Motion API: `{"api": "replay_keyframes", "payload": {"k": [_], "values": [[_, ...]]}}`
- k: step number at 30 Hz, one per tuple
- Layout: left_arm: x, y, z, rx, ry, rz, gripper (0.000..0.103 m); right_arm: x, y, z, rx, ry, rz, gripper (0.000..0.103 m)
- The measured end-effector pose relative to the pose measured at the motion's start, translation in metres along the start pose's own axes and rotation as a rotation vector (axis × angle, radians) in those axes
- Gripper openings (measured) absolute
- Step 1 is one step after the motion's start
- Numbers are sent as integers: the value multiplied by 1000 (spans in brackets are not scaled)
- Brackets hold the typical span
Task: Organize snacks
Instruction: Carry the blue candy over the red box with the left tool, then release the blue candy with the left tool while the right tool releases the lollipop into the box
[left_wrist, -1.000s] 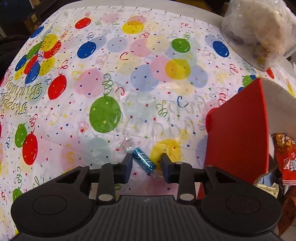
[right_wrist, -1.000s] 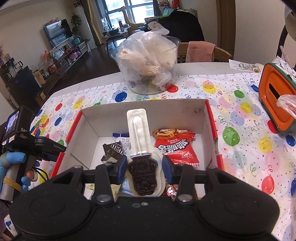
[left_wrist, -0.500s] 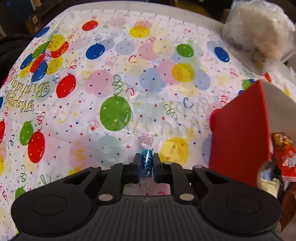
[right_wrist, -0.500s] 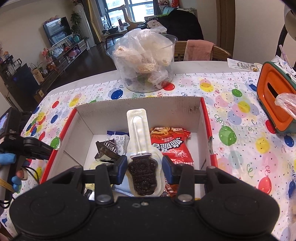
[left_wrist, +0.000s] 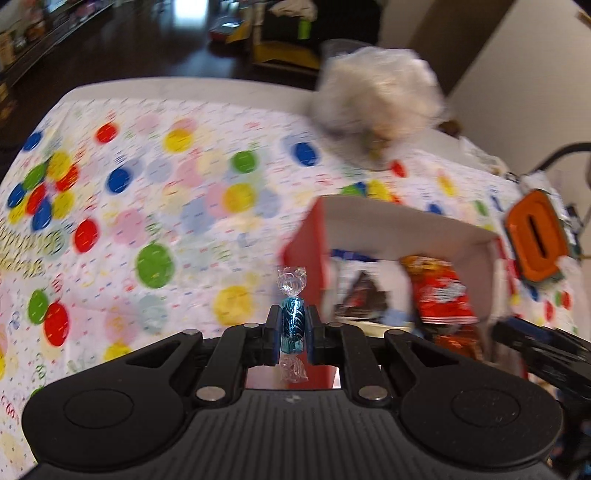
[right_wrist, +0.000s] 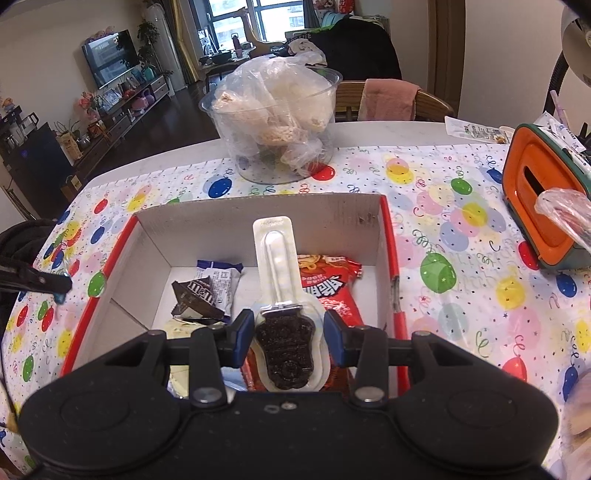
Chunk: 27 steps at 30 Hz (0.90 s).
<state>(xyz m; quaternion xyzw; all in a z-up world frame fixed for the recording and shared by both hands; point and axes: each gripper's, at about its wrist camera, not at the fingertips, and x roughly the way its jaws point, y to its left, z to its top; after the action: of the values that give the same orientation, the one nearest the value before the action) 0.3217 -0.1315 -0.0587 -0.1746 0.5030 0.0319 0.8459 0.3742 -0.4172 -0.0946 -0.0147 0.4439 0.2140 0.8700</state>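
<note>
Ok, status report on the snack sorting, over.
Left gripper shut on blue candy, clear of the tablecloth. Right gripper shut on a packaged chocolate pop over the box. Nothing blocking the box.

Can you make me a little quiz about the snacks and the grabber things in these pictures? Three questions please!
1. True or false: the left gripper is pinching a blue candy.
2. What does the right gripper hold over the red box?
A. a banana
B. a chocolate pop in a clear pack
C. a spoon
3. Fill in: the packet in the box beside the pop is coloured ____.

Key: 1 true; 2 B; 3 red.
</note>
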Motion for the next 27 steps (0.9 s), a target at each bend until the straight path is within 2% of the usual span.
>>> {"api": "replay_keyframes", "payload": {"k": [6, 13, 17, 27], "values": [[11, -51, -2, 131, 23, -35, 12, 9, -7, 6, -4, 28, -7, 40], [56, -96, -9, 252, 102, -13, 12, 31, -8, 12, -35, 83, -38, 40], [76, -105, -10, 278, 145, 3, 12, 39, -5, 13, -60, 108, -44, 40], [99, -106, -11, 309, 186, 48, 12, 49, -5, 9, -69, 158, -29, 41]]}}
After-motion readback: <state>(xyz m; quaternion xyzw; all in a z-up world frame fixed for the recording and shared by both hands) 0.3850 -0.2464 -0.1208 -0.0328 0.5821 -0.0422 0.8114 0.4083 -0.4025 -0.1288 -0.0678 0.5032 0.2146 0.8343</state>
